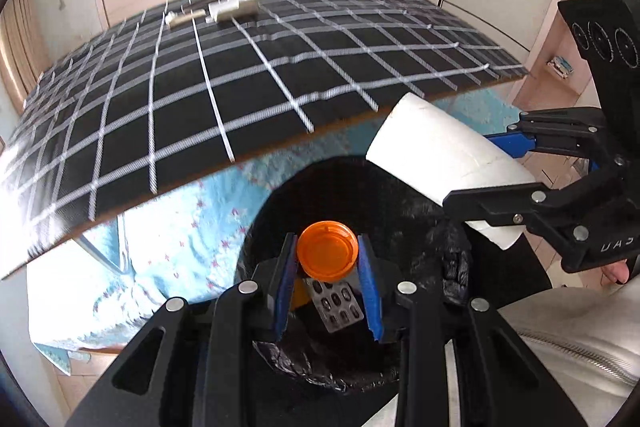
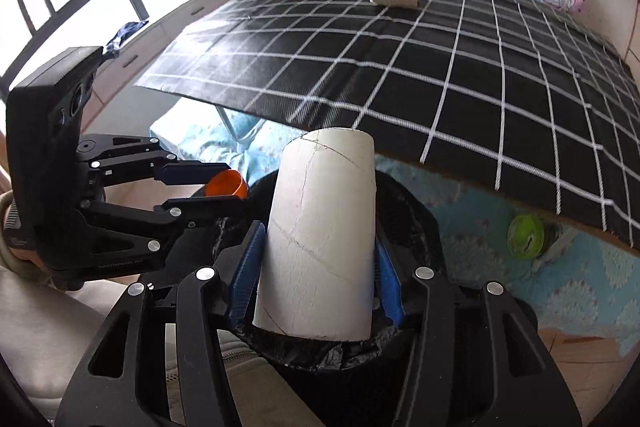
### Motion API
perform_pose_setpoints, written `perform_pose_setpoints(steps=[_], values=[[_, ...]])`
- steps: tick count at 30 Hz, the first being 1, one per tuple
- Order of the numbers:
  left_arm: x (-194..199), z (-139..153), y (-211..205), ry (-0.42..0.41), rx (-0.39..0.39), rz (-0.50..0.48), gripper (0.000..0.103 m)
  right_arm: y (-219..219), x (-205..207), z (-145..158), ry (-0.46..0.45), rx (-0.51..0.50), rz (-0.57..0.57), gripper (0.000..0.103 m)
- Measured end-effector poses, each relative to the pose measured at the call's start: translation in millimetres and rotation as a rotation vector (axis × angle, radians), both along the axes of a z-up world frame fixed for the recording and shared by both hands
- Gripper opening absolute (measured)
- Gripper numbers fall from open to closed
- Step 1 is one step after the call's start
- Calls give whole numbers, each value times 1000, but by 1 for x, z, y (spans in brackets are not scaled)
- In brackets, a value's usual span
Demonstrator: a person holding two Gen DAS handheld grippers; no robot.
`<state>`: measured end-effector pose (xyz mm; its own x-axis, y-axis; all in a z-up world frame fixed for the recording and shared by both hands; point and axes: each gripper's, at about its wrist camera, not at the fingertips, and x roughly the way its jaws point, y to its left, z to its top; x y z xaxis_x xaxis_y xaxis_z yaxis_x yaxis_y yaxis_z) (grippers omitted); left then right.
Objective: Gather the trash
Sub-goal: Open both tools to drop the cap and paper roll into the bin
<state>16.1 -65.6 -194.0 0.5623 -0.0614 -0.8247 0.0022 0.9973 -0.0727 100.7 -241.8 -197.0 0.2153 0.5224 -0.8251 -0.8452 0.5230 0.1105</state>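
1. The left gripper (image 1: 327, 259) held a round orange plastic cap (image 1: 327, 254) between its blue pads.
2. The right gripper (image 2: 318, 259) clamped a white cardboard tube (image 2: 320, 235).
3. Both hung over the black-lined trash bin (image 1: 344, 373), where a silver blister pack (image 1: 338, 303) lay.
4. Behind stood the black checked table (image 1: 240, 75).

No lettering anywhere is clear enough to read.
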Motion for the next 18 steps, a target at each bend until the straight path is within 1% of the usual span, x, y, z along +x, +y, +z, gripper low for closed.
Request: perform_pose_setpoints(steps=[4, 8, 11, 13, 15, 18], values=[[4, -21, 2, 51, -35, 7, 29, 0, 0, -28, 32, -40, 12, 51], [13, -46, 1, 113, -63, 8, 29, 2, 8, -54, 81, -88, -11, 51], [18, -61, -1, 137, -64, -4, 29, 6, 13, -79, 124, -140, -9, 52], [20, -72, -2, 165, -68, -11, 29, 9, 15, -93, 126, -173, -21, 52], [21, -81, -1, 188, -74, -15, 29, 10, 16, -102, 146, -186, -20, 52], [23, -86, -1, 203, -78, -13, 29, 11, 17, -107, 151, -194, -23, 52]])
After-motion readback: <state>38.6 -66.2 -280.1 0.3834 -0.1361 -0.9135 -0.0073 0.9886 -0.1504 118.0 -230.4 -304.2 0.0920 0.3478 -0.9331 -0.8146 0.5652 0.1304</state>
